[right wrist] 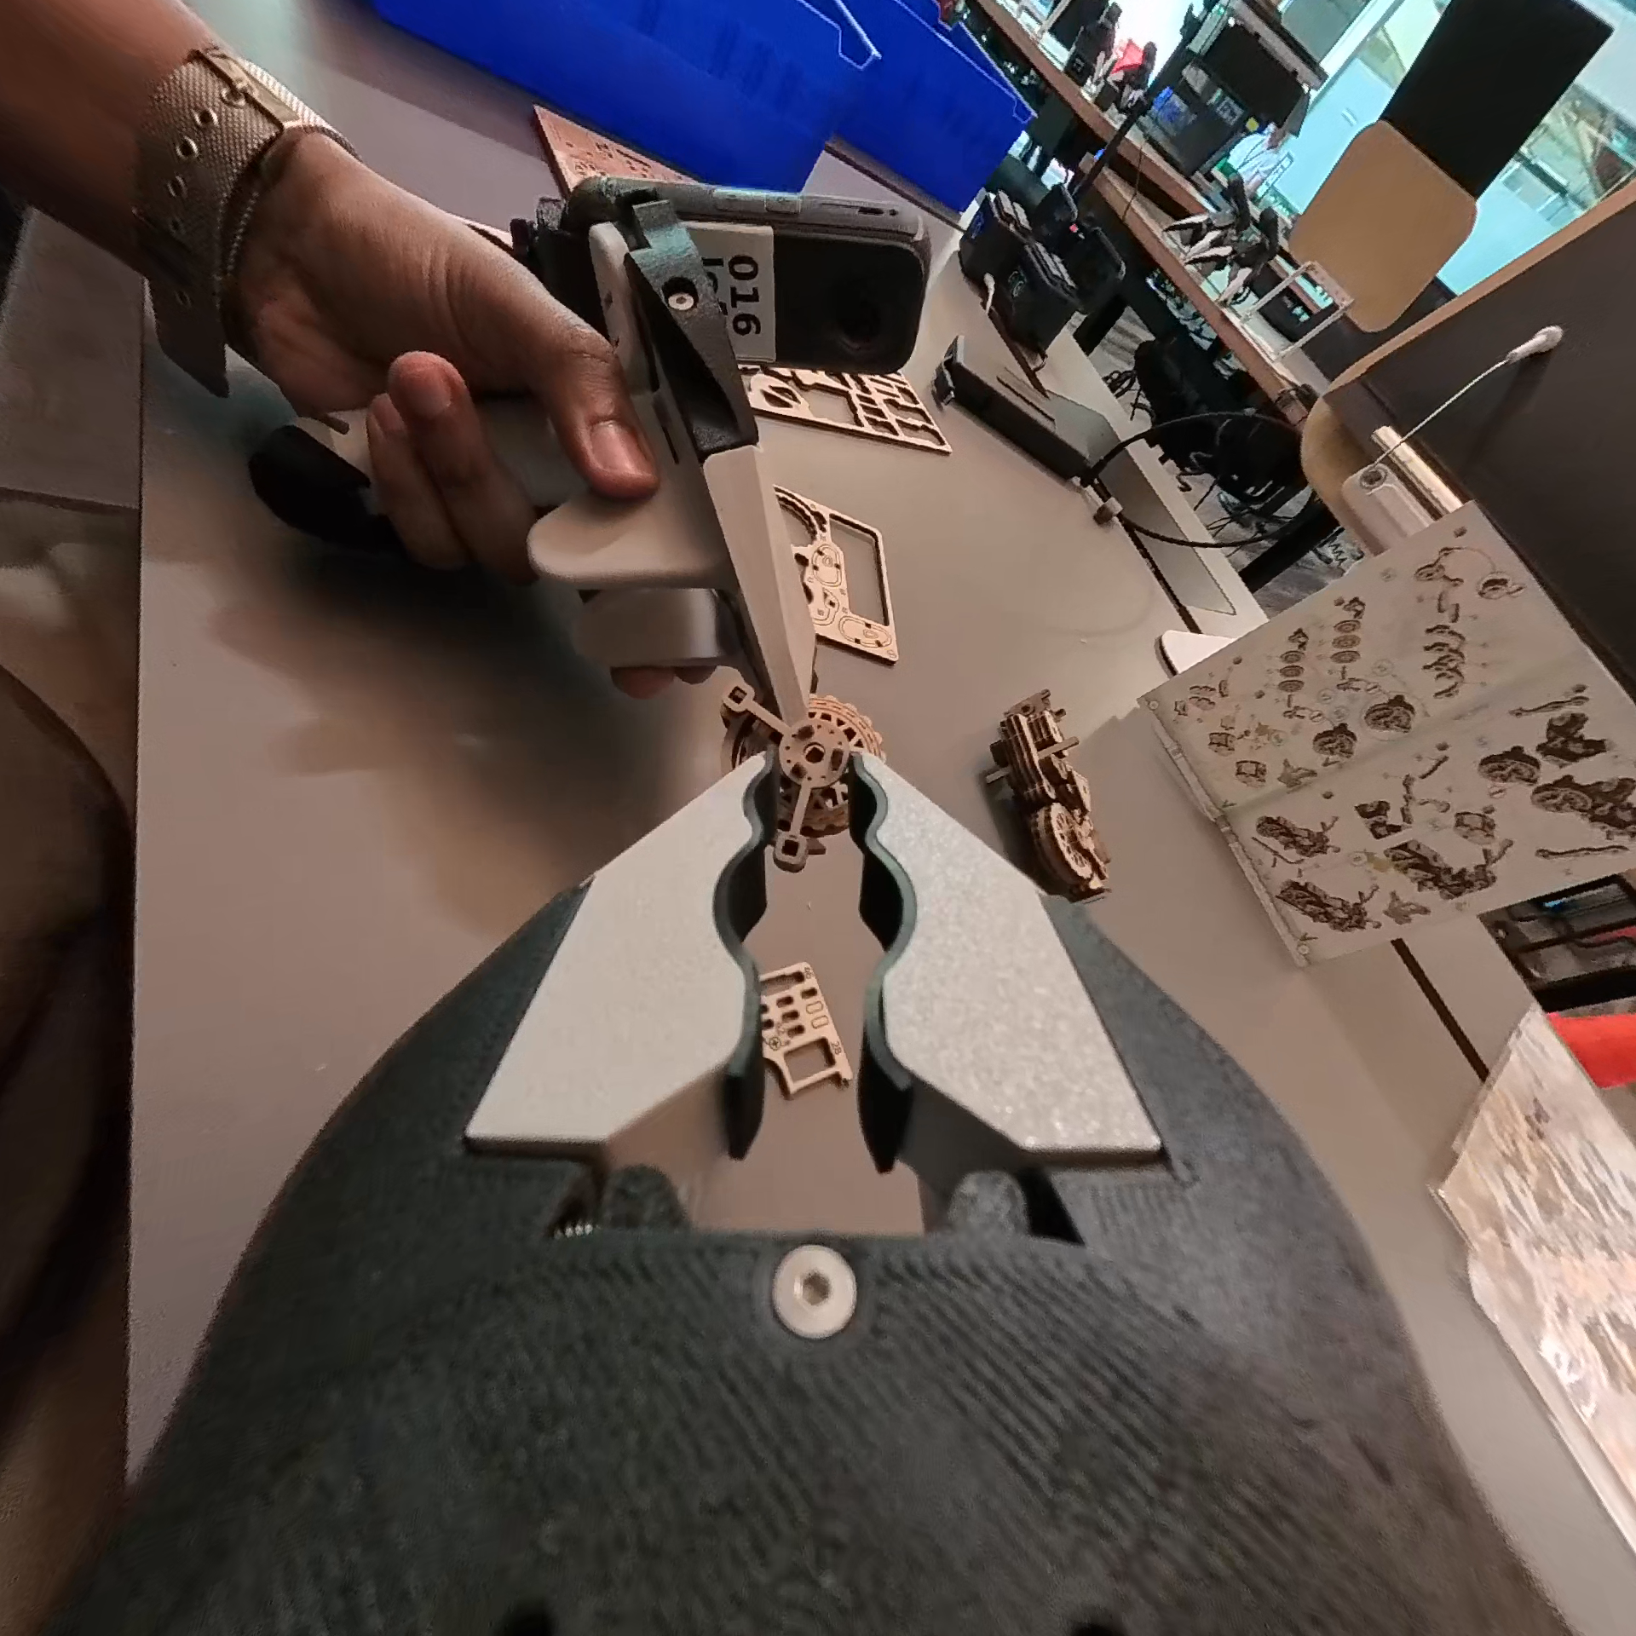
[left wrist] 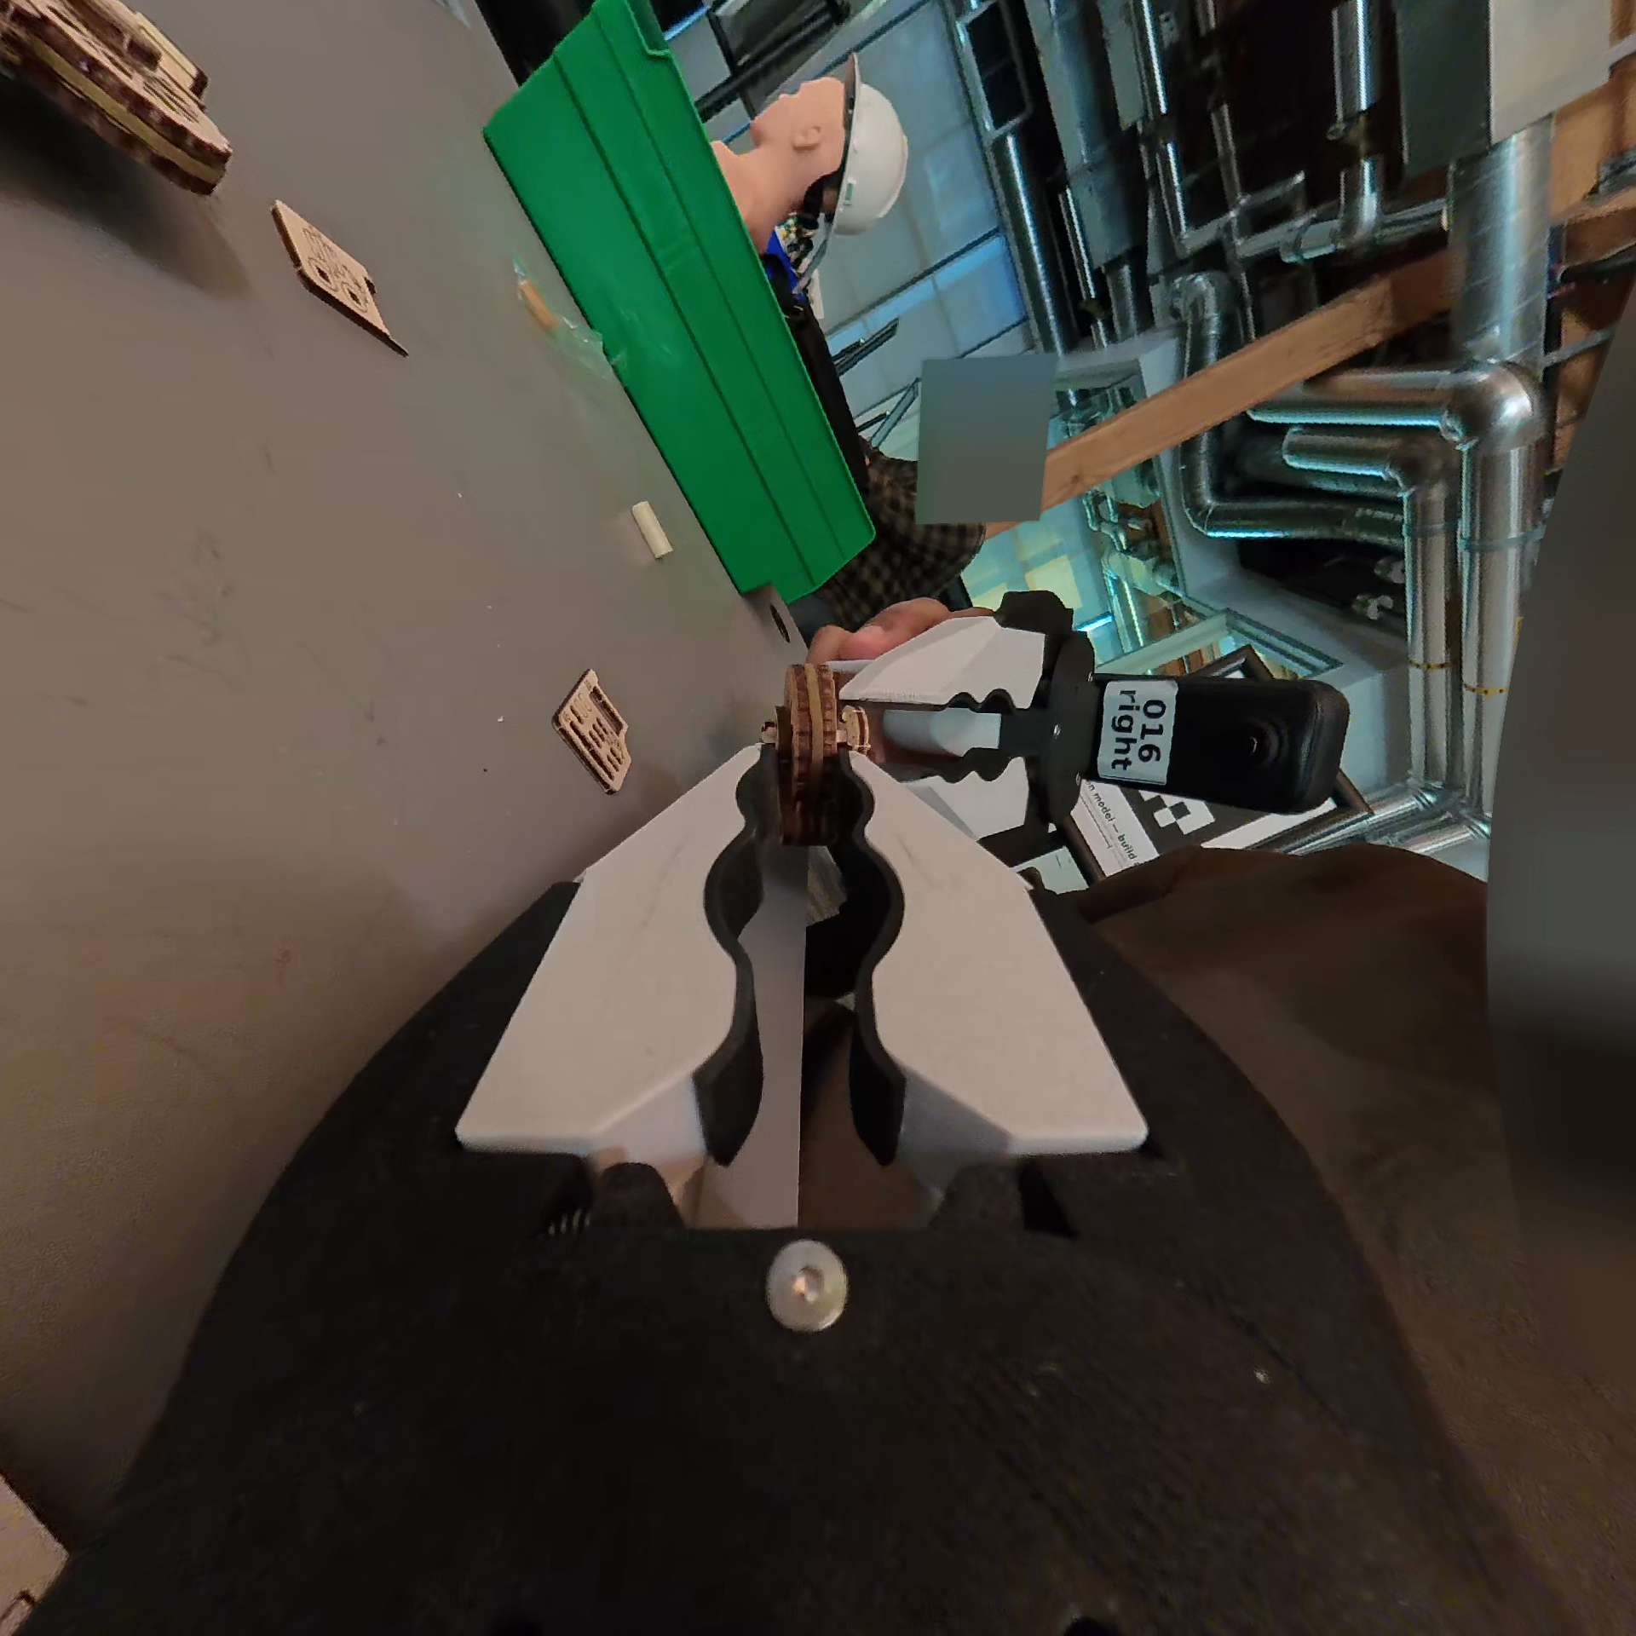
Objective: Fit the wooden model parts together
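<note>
In the left wrist view my left gripper (left wrist: 807, 763) is shut on a layered wooden wheel (left wrist: 806, 779), held on edge above the grey table (left wrist: 221, 708). My right gripper (left wrist: 857, 711) comes in from the right, its tips against the wheel's hub. In the right wrist view my right gripper (right wrist: 810, 775) is shut on a flat wooden spoked part (right wrist: 807, 763) with thin arms. That part sits against the face of the wheel (right wrist: 845, 721). The left gripper (right wrist: 797, 695) reaches down from the upper left, held by a hand (right wrist: 425, 354).
A green bin (left wrist: 673, 292), cut-out wooden sheets (left wrist: 332, 266) (left wrist: 593, 730) and a sheet stack (left wrist: 115, 106) lie on the table. A partly built wooden model (right wrist: 1053, 797), an instruction sheet (right wrist: 1416, 735), blue bins (right wrist: 708, 71) and more sheets (right wrist: 850, 575) (right wrist: 806, 1027) show in the right wrist view. Both grippers' tips are close together, under 4 cm apart. The partly built wooden model (right wrist: 1053, 797) is about 15 cm from both grippers' fingertips.
</note>
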{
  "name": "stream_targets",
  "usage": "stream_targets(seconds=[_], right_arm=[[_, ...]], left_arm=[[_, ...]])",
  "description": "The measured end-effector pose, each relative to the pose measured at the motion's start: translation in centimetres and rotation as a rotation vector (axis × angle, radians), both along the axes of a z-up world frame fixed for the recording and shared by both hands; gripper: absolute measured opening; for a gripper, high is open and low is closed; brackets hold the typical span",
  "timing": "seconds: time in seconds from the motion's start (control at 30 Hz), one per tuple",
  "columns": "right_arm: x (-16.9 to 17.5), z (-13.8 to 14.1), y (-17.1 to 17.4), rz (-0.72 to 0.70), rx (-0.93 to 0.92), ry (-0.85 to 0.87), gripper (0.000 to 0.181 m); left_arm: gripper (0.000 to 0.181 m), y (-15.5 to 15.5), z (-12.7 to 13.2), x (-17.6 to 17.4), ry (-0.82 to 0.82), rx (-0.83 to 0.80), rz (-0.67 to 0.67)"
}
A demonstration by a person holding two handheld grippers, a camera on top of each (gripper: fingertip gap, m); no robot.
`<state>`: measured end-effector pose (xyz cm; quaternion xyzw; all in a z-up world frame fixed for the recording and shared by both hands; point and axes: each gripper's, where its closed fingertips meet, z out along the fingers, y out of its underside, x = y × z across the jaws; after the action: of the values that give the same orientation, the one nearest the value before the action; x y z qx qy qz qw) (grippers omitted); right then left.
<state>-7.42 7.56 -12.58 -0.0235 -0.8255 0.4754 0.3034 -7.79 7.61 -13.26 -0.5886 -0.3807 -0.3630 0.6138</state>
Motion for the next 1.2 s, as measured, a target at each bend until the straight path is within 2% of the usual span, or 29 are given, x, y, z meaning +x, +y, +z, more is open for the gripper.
stream_targets(seconds=[0.43,1.2], right_arm=[[0.15,0.04,-0.02,0.007,-0.029,-0.066,0.013],[0.07,-0.42,-0.02,-0.006,0.010,-0.040,0.013]], left_arm=[[0.010,-0.02,0.10,0.16,-0.008,0.011,-0.016],[0.012,-0.05,0.05,0.16,-0.038,0.020,-0.028]])
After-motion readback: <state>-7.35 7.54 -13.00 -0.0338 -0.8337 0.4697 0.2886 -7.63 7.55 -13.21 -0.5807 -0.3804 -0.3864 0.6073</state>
